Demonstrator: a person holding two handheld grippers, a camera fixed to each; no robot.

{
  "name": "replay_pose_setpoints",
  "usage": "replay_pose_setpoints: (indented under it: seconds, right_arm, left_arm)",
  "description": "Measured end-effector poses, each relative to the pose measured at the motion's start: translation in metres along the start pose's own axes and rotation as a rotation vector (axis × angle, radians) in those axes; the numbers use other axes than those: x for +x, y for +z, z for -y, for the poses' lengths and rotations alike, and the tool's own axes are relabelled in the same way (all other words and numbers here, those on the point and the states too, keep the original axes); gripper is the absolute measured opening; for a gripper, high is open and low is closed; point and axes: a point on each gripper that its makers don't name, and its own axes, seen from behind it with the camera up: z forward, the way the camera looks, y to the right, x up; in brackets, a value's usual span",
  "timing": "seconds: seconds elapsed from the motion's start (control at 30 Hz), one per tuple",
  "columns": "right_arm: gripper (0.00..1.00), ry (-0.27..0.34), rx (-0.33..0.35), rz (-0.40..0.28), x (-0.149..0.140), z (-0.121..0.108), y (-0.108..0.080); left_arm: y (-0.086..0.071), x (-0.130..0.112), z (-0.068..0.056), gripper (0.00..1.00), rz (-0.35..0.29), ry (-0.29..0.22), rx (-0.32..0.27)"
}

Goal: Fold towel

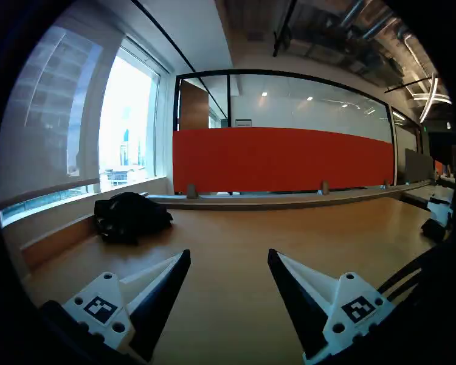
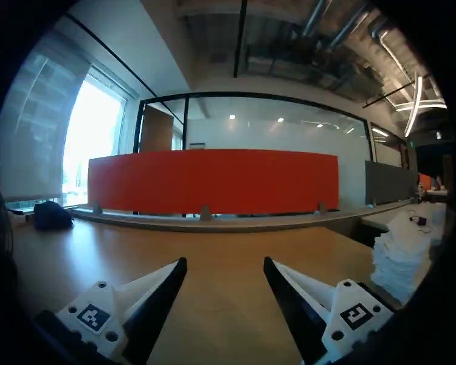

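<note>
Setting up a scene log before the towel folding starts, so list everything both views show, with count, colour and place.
towel stack: one, white, far right by the table's edge
bag: one, black, far left on the table, near the window
table: one, light wood, beneath both grippers
divider panel: one, orange, along the table's far edge
window: one, bright, left wall
left gripper: one, white and black, open, over bare table
right gripper: one, white and black, open, over bare table
</note>
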Motion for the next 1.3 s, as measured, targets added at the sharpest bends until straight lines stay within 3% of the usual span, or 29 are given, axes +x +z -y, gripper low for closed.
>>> replay_pose_setpoints:
  seconds: [0.3,0.87,1.3]
  right_arm:
    - [1.0,0.0,0.0,0.0,-0.001,0.0,0.0]
    - [1.0,0.0,0.0,0.0,0.0,0.001,0.0]
    - [1.0,0.0,0.0,0.0,0.0,0.0,0.0]
  left_arm:
    - [0.002,-0.002,0.005,0.94,-0.004,-0.048,0.026]
    - [0.009,0.009,-0.002,0.94,-0.034,-0.021,0.012]
    - [0.013,0.005,-0.009,0.94,-0.039,-0.033,0.002]
